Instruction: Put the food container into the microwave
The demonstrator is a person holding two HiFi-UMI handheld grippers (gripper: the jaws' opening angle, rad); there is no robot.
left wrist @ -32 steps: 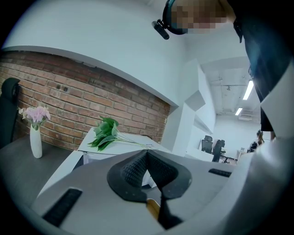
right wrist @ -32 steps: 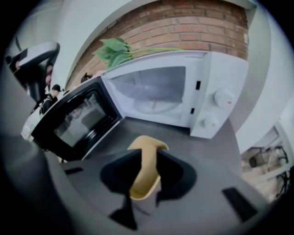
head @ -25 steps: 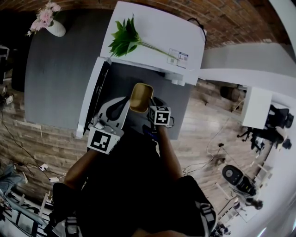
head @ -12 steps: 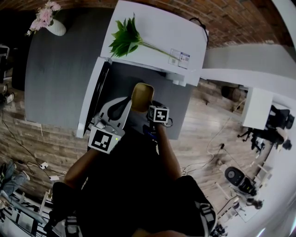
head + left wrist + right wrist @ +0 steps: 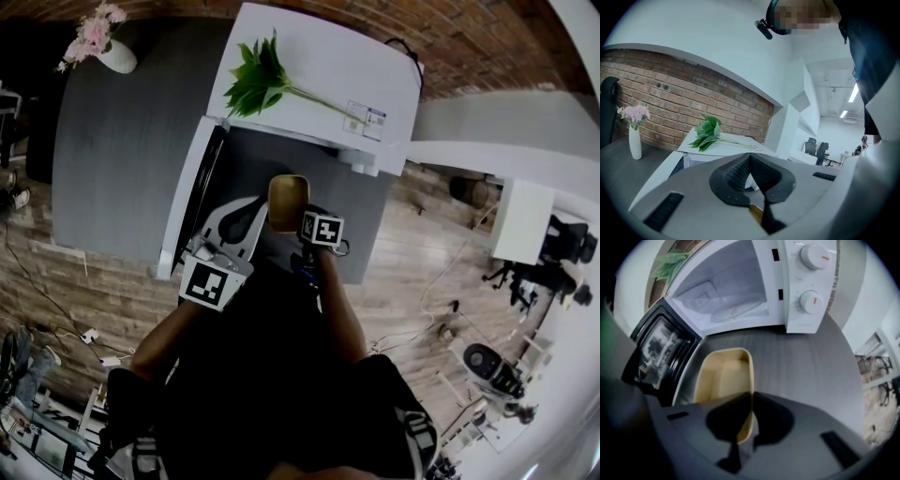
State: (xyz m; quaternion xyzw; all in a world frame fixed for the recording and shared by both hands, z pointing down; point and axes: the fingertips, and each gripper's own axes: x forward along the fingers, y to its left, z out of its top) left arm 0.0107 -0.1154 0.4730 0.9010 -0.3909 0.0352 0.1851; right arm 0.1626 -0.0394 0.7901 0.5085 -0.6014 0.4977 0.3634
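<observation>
Container held at the open microwave mouth

Both forearms reach forward at the microwave [image 5: 319,56] from in front of it. The right arm [image 5: 339,309] runs fairly straight; the left arm [image 5: 167,339] is angled out toward the door side. The right gripper [image 5: 752,399] points into the cavity, with its marker cube [image 5: 323,230] on top. The left gripper [image 5: 749,158] sits nearer the person, by the swung-open door [image 5: 192,187], tilted up toward the microwave top.

Right gripper jaws are clenched on the near right wall of the food container [image 5: 723,376], one pad inside and one outside. The container is over the grey counter [image 5: 815,371], just in front of the microwave opening and outside the cavity. Left gripper jaws are pressed together, tips touching, empty.

Container: tan, rectangular, rounded corners, smooth, open-topped, empty inside. Microwave: white box, two round knobs [image 5: 811,301] right of the cavity, clear glass turntable [image 5: 736,310] inside, black-framed door with a dark window. A green leafy stem [image 5: 255,80] lies on the microwave top. Left jaw pads are black and ribbed. Brick wall [image 5: 670,89] behind the microwave
</observation>
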